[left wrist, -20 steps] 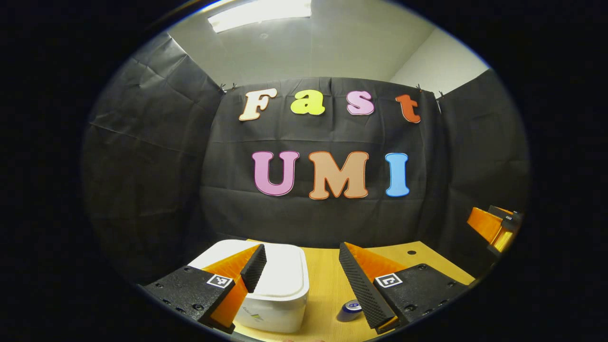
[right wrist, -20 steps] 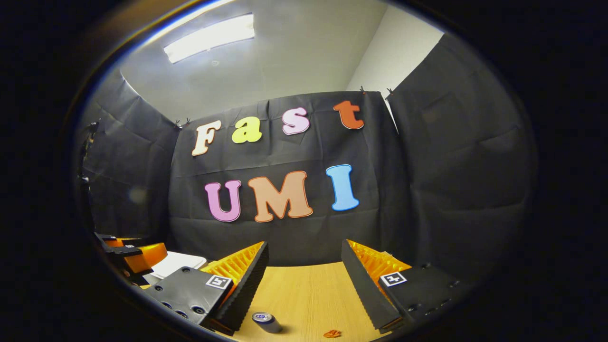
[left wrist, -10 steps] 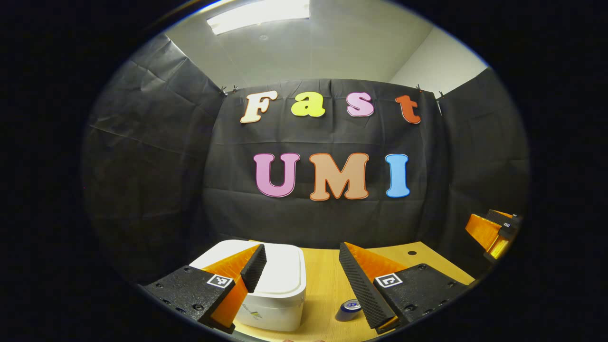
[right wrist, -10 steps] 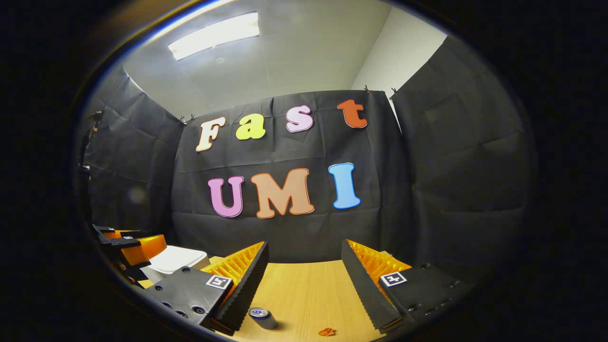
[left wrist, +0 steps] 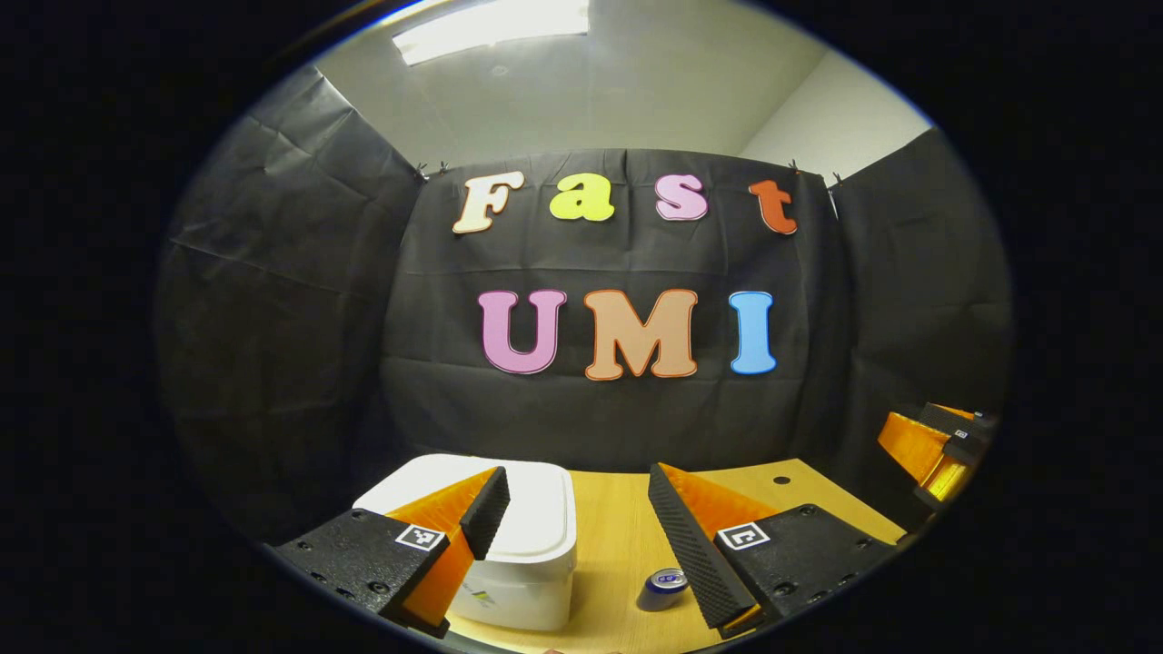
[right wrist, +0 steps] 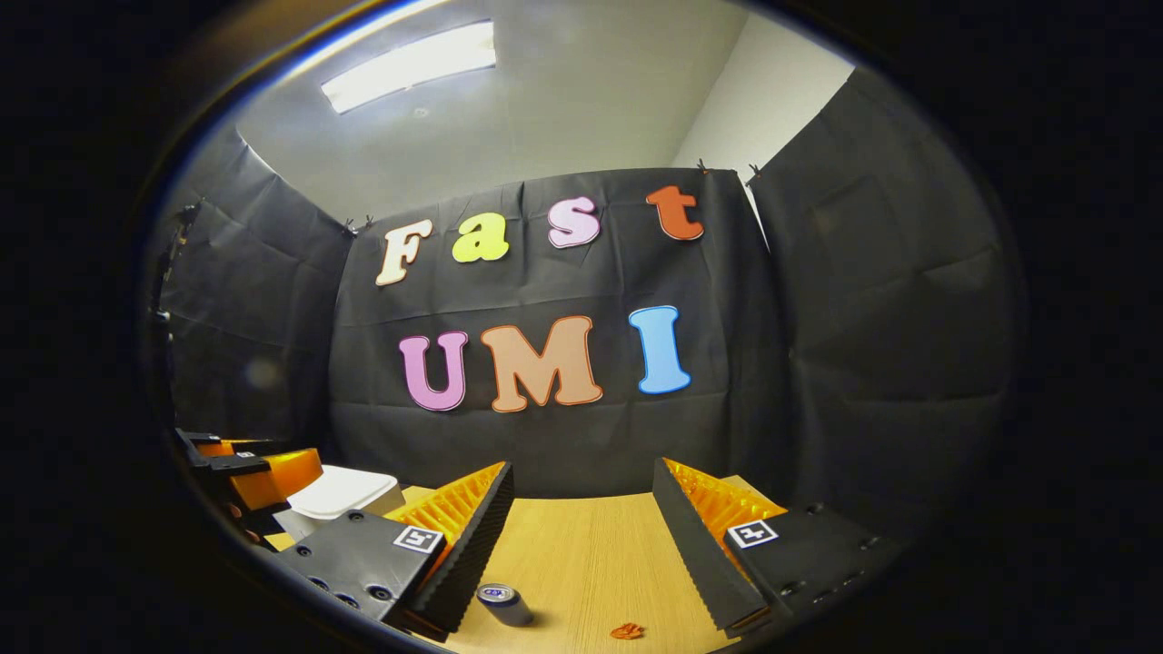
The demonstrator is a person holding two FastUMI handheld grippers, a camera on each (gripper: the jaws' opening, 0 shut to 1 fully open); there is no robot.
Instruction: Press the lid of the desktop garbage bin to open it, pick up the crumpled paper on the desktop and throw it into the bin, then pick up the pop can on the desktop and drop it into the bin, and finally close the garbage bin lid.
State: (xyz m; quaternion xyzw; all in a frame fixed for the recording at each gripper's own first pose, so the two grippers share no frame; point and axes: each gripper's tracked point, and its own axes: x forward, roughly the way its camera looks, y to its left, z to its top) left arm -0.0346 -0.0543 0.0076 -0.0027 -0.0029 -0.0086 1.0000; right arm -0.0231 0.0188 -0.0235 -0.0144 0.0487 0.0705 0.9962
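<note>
**Both claws wide apart above the bin and can**

The white garbage bin (left wrist: 522, 545) sits on the wooden tabletop (left wrist: 618, 536) with its lid (left wrist: 536, 509) down. The pop can (left wrist: 661, 589) stands just beside the bin; a small orange crumpled paper (right wrist: 627, 630) lies farther from the bin, past the can. The left claw (left wrist: 581, 536) hangs above the bin, fingers apart, gripping nothing. The right claw (right wrist: 581, 545) hangs beyond the can, likewise spread and empty.
</note>
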